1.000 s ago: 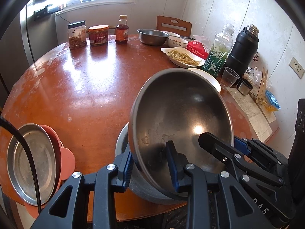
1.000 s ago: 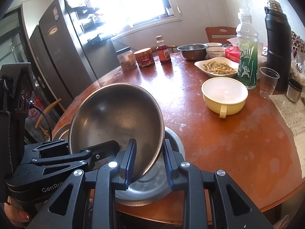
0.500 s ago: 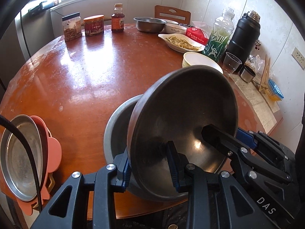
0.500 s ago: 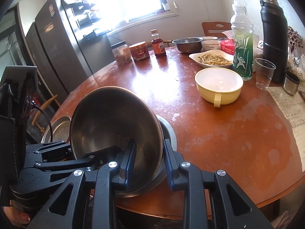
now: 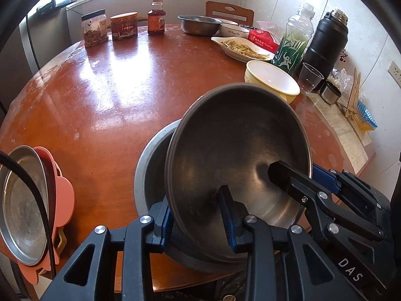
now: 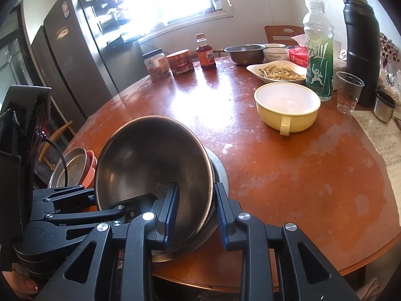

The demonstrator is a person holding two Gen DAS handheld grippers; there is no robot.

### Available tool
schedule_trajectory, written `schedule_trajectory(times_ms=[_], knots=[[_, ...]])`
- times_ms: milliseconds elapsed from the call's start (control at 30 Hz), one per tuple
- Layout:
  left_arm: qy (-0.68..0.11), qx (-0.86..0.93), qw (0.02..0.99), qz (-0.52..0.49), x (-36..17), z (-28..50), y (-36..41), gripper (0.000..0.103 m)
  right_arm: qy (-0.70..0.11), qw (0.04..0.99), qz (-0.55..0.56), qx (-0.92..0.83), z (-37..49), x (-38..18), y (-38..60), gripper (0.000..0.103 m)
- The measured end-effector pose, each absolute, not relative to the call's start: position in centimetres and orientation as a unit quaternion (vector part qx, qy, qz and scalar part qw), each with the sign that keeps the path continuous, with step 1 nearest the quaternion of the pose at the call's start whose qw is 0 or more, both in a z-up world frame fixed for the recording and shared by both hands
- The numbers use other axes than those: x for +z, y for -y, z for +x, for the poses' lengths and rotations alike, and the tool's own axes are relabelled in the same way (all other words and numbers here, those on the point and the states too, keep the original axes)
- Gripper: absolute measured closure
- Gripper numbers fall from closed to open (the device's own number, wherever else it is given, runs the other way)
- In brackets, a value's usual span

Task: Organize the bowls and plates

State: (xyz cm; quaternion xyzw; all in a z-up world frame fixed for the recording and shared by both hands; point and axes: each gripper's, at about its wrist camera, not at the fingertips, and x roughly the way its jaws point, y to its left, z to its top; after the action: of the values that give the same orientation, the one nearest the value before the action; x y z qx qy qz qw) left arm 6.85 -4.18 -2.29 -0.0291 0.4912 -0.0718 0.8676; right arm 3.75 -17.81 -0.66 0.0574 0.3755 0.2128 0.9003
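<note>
Round reddish surface (image 5: 105,105) by the window, cluttered at the back. Left view: left gripper (image 5: 198,217) jaws pinch the steel bowl (image 5: 238,165) rim, bowl tilted, mouth facing the camera, over a second bowl (image 5: 150,165). Right view: right gripper (image 6: 196,212) clamps the opposite rim. Best lowered evenly, levelling it so it nests.

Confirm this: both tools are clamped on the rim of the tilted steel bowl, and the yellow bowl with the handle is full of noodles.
Not quite. The yellow bowl is empty, as the right wrist view shows; the noodles are on the white dish behind it. Both the left tool and right tool do clamp the tilted steel bowl.
</note>
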Motion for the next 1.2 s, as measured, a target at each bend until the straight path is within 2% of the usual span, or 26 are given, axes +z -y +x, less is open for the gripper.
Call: schedule_trajectory(times_ms=[1200], knots=[[-0.490,-0.077,0.868,-0.023,-2.28,6.86,3.96,0.069,-0.364,0.913,0.010,0.185,4.69,-0.90,17.08,0.073]])
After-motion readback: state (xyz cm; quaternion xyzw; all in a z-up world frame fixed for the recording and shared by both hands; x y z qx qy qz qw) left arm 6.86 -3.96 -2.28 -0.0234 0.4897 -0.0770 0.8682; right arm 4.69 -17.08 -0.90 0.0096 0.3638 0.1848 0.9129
